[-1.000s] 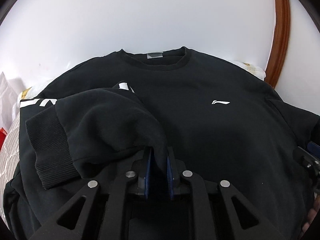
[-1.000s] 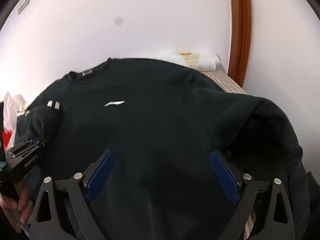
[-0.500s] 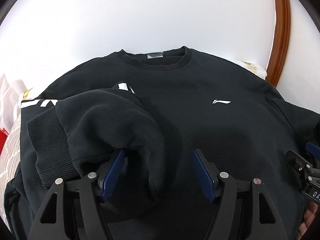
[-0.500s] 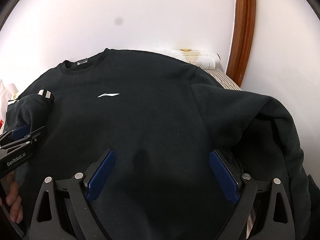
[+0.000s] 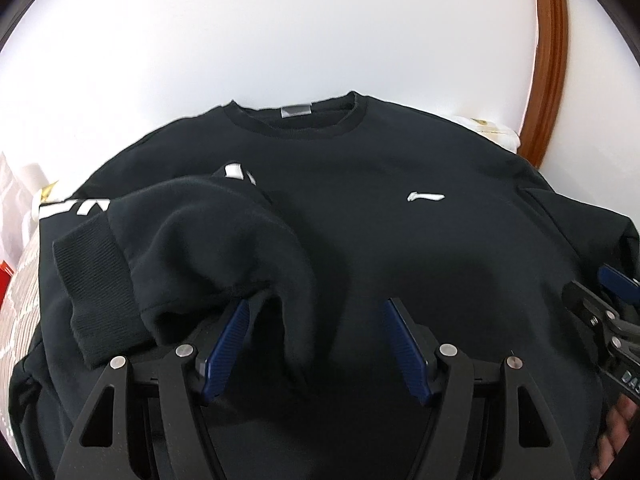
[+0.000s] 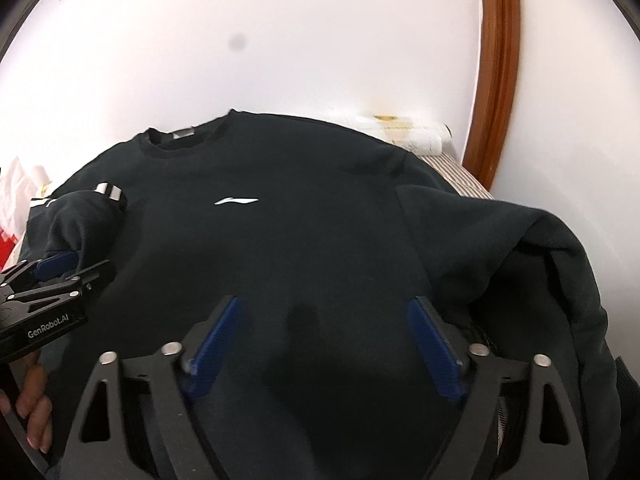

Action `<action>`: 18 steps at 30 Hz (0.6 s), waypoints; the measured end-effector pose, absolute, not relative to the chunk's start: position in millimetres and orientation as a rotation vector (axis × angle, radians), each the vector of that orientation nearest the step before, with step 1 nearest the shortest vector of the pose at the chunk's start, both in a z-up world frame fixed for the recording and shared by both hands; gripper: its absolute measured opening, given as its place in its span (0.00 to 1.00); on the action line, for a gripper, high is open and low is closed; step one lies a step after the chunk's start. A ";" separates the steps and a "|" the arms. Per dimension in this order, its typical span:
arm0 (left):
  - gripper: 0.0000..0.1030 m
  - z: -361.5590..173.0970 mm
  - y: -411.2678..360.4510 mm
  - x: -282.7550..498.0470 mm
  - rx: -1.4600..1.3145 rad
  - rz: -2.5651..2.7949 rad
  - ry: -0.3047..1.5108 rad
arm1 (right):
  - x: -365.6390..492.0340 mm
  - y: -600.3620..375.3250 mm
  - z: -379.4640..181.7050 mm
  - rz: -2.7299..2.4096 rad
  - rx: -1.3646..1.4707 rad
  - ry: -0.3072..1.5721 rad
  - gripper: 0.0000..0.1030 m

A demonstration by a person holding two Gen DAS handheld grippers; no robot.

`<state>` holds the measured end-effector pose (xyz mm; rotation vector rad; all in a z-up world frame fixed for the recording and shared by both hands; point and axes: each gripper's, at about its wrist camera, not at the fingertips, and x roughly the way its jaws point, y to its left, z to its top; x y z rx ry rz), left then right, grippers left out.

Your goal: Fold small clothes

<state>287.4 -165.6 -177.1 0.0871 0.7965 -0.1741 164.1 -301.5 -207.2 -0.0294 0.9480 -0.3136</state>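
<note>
Sweatshirt [image 5: 400, 248], black with a small white logo [image 5: 426, 197] on the chest, is spread front-up over a striped bed surface [image 6: 456, 178], its collar [image 5: 298, 124] at the far side by the white wall [image 5: 280, 32]. One sleeve [image 5: 192, 240] is folded in across the left of the body, ribbed cuff [image 5: 94, 284] at the near left. The left gripper [image 5: 316, 340] is seen with its jaws apart after just opening; a fold of that sleeve lies loose between the blue pads, unpinched. The right gripper [image 6: 320, 340] is held over the lower body with jaws spread, lately narrowed a little, nothing clamped. The other sleeve [image 6: 540, 264] is bunched at the near right. A wooden frame [image 6: 496, 68] is seen at the far right
</note>
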 end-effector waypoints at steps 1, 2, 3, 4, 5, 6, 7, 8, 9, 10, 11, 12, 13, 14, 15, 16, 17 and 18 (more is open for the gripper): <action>0.65 -175.6 -162.4 285.3 0.077 -0.170 0.803 | 163.8 -300.4 -206.6 -0.310 -0.033 0.943 0.78; 0.65 -172.7 -158.5 282.3 0.065 -0.168 0.805 | 164.1 -299.8 -206.4 -0.308 -0.034 0.941 0.74; 0.66 -168.6 -153.0 278.5 0.049 -0.168 0.801 | 163.9 -298.9 -206.0 -0.304 -0.034 0.940 0.72; 0.71 -163.8 -145.8 273.8 0.029 -0.165 0.794 | 163.7 -298.1 -205.5 -0.303 -0.033 0.938 0.70; 0.73 -158.9 -137.4 268.8 0.011 -0.157 0.788 | 163.2 -297.5 -204.8 -0.302 -0.033 0.932 0.69; 0.74 -155.1 -130.0 265.0 0.000 -0.152 0.783 | 162.4 -296.6 -203.9 -0.303 -0.036 0.926 0.68; 0.74 -150.3 -120.2 260.3 -0.005 -0.144 0.778 | 162.5 -295.9 -203.5 -0.303 -0.041 0.921 0.66; 0.74 -145.2 -109.4 255.6 -0.001 -0.126 0.769 | 162.2 -294.8 -202.7 -0.301 -0.044 0.916 0.64; 0.74 -141.2 -100.0 252.1 0.003 -0.108 0.760 | 162.1 -293.7 -202.0 -0.299 -0.045 0.912 0.62; 0.74 -135.9 -85.7 247.8 0.008 -0.080 0.748 | 162.2 -292.6 -201.3 -0.294 -0.043 0.910 0.57; 0.75 -131.9 -73.0 244.7 0.010 -0.059 0.741 | 162.7 -291.2 -200.6 -0.282 -0.034 0.912 0.53; 0.77 -127.0 -54.4 241.7 0.008 -0.028 0.734 | 164.3 -288.9 -200.0 -0.265 -0.023 0.920 0.52; 0.80 -124.6 -41.5 240.6 0.005 -0.007 0.732 | 166.2 -285.7 -199.3 -0.255 -0.018 0.933 0.49; 0.80 -122.5 -26.6 239.9 0.000 0.016 0.729 | 169.5 -279.9 -198.3 -0.247 -0.019 0.949 0.49; 0.80 -121.7 -11.2 239.1 -0.007 0.041 0.728 | 173.3 -271.8 -196.7 -0.231 -0.023 0.961 0.49; 0.81 -122.1 5.1 238.7 -0.015 0.072 0.726 | 176.6 -262.9 -194.7 -0.210 -0.031 0.968 0.49; 0.81 -123.8 18.9 238.9 -0.027 0.099 0.728 | 178.8 -253.8 -192.5 -0.192 -0.041 0.973 0.49; 0.81 -126.7 32.3 238.8 -0.042 0.122 0.735 | 184.8 -236.6 -188.6 -0.162 -0.067 0.974 0.49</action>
